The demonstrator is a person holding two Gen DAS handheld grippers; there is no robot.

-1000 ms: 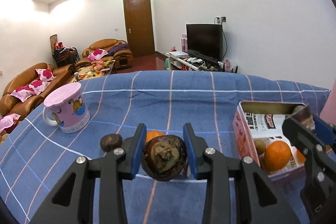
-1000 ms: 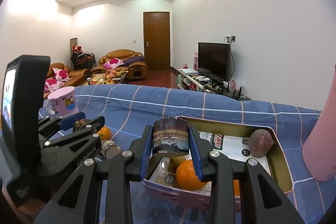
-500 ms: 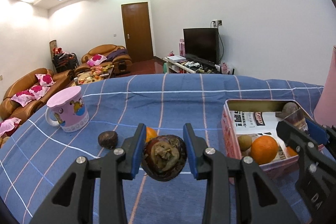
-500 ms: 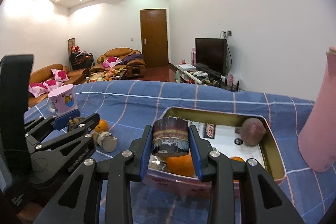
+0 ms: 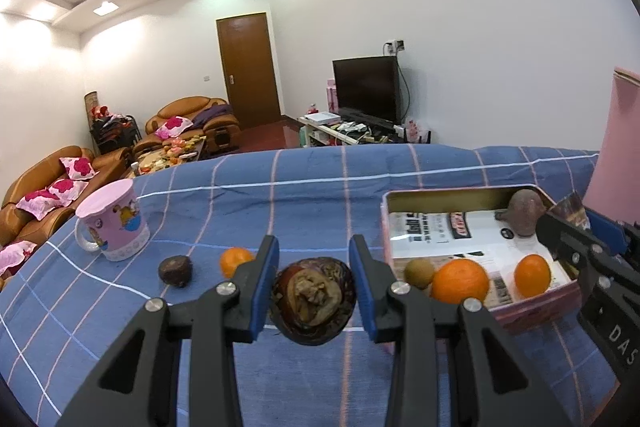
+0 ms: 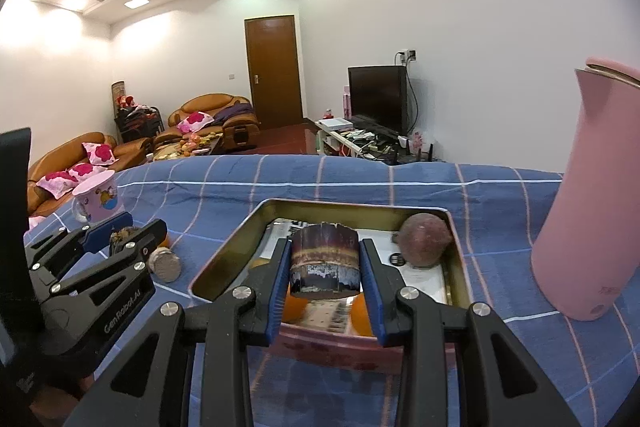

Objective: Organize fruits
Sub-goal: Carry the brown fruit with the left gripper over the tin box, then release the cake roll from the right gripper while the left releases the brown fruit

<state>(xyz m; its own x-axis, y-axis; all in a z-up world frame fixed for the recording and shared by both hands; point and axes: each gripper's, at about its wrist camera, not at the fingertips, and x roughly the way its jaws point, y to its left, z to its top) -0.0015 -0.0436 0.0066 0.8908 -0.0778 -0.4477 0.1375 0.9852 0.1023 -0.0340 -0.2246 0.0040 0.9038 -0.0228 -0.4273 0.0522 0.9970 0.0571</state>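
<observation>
**Both grippers loaded at the tin**

Right now I have something clamped in each gripper, and the tin [image 5: 536, 311] is my reference for everything else. My left gripper [image 5: 313, 289] has its blue pads [image 5: 264, 283] pressed against a dark, wrinkled round fruit [image 5: 313, 301], held above the blue checked cloth [image 5: 280, 203] just to the left of the tin's near corner. My right gripper [image 6: 324, 267] is closed on a short dark cylinder-shaped piece [image 6: 324, 261] with a pale band round it, hanging over the near part of the tin's open top.

Inside the tin I see a large orange [image 5: 460, 281] against the near left wall, a small greenish-brown fruit [image 5: 419, 273] touching it on the left, a smaller orange [image 5: 532, 275] further right, and a reddish-brown fruit [image 6: 424, 245] in the far right corner. Printed paper [image 5: 432, 231] lines the bottom.

Left of the tin, on the cloth, lie a small orange [image 5: 234, 261] partly hidden behind my left finger, and a dark brown fruit [image 5: 175, 270] beyond it. Further left still stands a pink mug [image 5: 114, 223], upright. From the right wrist view a round greyish object [image 6: 165, 267] sits on the cloth just left of the tin; I cannot tell what it is. A tall pink flask [image 6: 592, 195] stands upright to the right of the tin, near but apart from it.
</observation>
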